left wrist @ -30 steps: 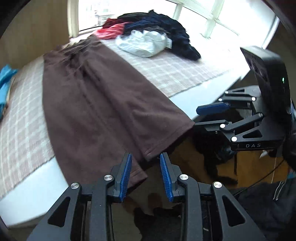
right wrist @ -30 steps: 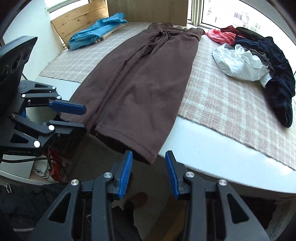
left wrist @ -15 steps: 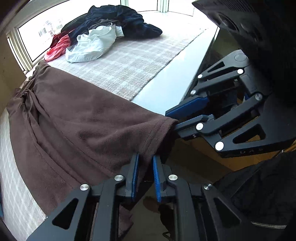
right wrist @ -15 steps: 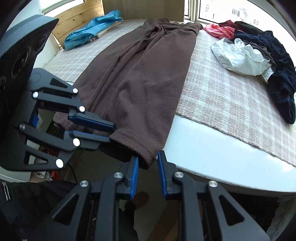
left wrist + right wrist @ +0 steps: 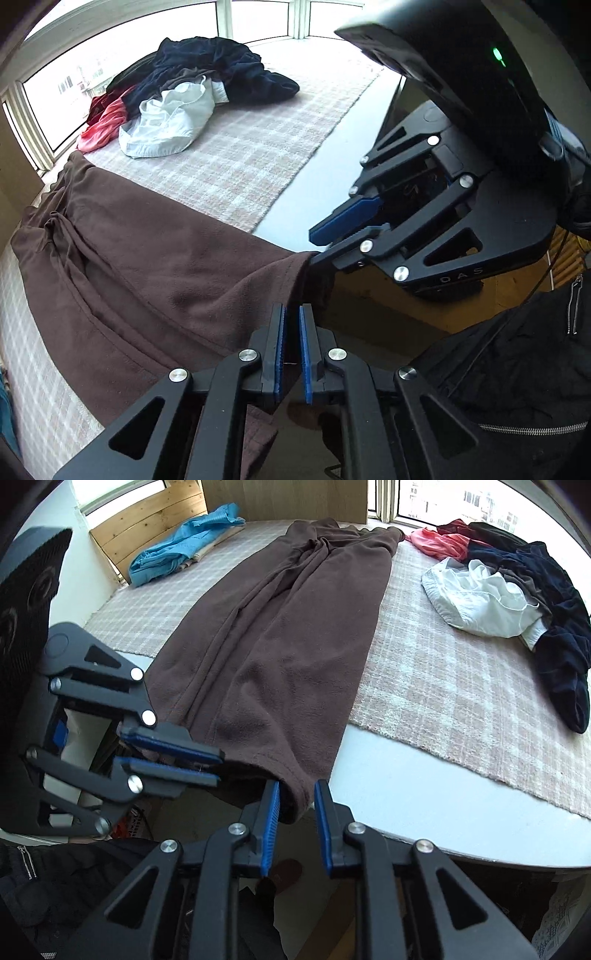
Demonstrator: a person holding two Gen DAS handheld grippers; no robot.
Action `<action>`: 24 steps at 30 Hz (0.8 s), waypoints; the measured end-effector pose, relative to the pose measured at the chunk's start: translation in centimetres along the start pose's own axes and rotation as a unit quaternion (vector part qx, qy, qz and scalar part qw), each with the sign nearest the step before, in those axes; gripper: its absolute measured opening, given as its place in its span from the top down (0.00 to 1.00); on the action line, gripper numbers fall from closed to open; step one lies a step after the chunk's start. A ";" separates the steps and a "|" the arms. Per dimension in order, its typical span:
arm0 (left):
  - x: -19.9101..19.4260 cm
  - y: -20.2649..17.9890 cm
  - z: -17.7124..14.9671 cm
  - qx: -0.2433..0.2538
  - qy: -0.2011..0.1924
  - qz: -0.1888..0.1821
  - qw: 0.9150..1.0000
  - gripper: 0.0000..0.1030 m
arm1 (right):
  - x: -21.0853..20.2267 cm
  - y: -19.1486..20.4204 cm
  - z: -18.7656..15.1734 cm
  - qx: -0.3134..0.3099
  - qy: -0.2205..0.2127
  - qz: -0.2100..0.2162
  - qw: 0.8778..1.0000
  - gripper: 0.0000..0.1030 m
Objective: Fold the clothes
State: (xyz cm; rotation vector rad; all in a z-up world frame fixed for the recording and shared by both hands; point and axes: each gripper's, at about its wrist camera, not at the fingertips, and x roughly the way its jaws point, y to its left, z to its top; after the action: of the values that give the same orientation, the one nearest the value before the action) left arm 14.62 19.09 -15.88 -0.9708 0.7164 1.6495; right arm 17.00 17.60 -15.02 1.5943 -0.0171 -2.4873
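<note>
Both claws moved in to the brown trousers' point(image 5: 280, 686) hem; left claw point(image 5: 291, 350) narrowed.

One brown garment point(image 5: 295, 646), one checked mat point(image 5: 461, 701), one white table point(image 5: 424, 812), one blue cloth point(image 5: 184, 546), one clothes pile point(image 5: 517, 590), two grippers, left point(image 5: 291, 347) and right point(image 5: 295, 823).

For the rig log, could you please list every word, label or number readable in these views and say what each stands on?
"DAS": embossed on the black body of the right tool, seen in the left wrist view.
Left tool: lettering on its body is too dark to read in the right wrist view.
Brown trousers, plaid rug and clothes pile: no text visible.
</note>
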 end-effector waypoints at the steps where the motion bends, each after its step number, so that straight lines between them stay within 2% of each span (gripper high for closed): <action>1: 0.5 -0.3 0.1 0.004 0.003 0.003 1.000 0.86 | 0.0 0.0 0.0 0.002 0.000 0.000 1.000 0.81; 5: 2.7 -0.3 0.5 0.011 0.022 0.029 0.999 0.85 | 0.0 -0.1 0.0 0.008 0.001 0.003 1.000 0.81; 8: 2.8 0.2 0.7 0.008 0.023 0.024 0.999 1.00 | 0.1 -0.4 -0.5 0.016 0.004 0.007 1.000 0.80; 11: 1.4 1.0 0.8 -0.005 0.021 -0.004 1.000 1.00 | -0.1 -0.3 -1.1 0.024 0.003 0.018 1.000 0.78; 13: 0.2 1.6 0.8 -0.010 0.018 -0.021 1.000 1.00 | -0.1 0.1 -1.4 0.029 0.002 0.030 0.999 0.72; 15: -1.0 1.9 0.9 -0.006 0.019 -0.022 1.000 1.00 | 0.2 0.5 -1.4 0.031 0.002 0.039 0.999 0.70; 19: -2.3 2.2 1.2 0.018 0.033 -0.015 0.999 1.00 | 1.5 0.7 -1.3 0.032 0.008 0.021 0.999 0.69; 24: -0.8 1.0 0.9 0.029 0.043 -0.025 0.998 0.99 | 2.1 -0.2 -1.8 0.049 0.024 0.023 0.998 0.69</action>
State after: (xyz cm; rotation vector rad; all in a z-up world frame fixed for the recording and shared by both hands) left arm 13.50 19.18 -14.74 -1.0146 0.7885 1.5428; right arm 17.70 17.63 -17.71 1.6720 -0.1685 -2.4480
